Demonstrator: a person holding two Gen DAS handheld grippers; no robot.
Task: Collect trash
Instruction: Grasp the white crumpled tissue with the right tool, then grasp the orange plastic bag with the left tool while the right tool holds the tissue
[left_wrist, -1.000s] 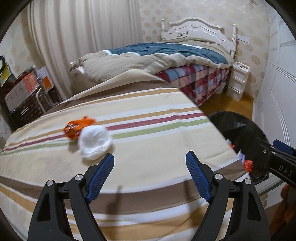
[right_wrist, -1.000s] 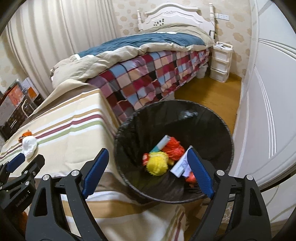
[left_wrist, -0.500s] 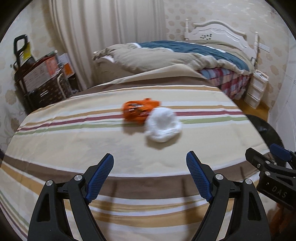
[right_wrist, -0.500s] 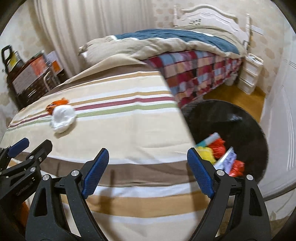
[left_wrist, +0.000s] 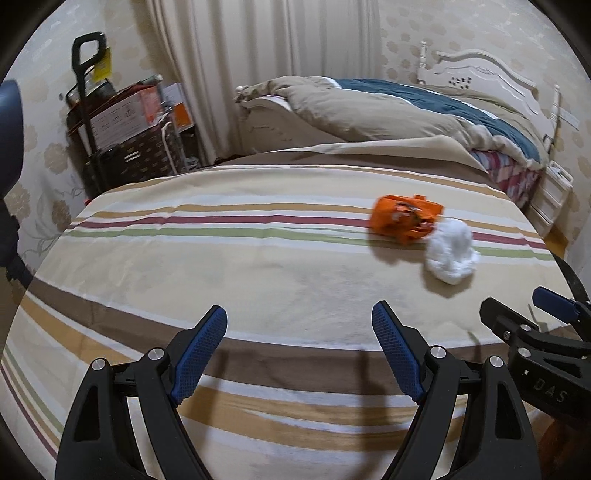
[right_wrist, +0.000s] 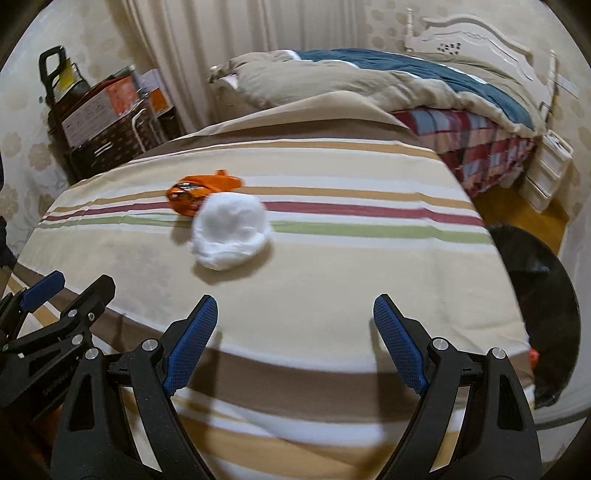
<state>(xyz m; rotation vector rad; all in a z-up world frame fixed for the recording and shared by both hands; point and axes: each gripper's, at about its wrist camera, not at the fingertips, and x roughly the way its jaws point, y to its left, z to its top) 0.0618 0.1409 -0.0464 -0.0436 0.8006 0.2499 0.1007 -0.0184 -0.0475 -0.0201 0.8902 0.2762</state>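
Note:
A crumpled orange wrapper (left_wrist: 405, 222) and a white wad (left_wrist: 451, 251) lie side by side on the striped cloth (left_wrist: 221, 266). They also show in the right wrist view, the orange wrapper (right_wrist: 197, 192) behind the white wad (right_wrist: 231, 230). My left gripper (left_wrist: 299, 350) is open and empty over the cloth's near edge, left of the trash. My right gripper (right_wrist: 293, 343) is open and empty, short of the wad. The black trash bin (right_wrist: 539, 295) stands on the floor at the cloth's right edge.
A bed (left_wrist: 424, 107) with a beige and blue duvet stands behind the striped surface. A cart with boxes (left_wrist: 122, 133) stands at the back left by the curtain. White drawers (right_wrist: 550, 166) stand by the wall on the right.
Both grippers have swung left, away from the bin and toward the striped surface. The orange wrapper and white wad now sit nearer the middle of the right wrist view.

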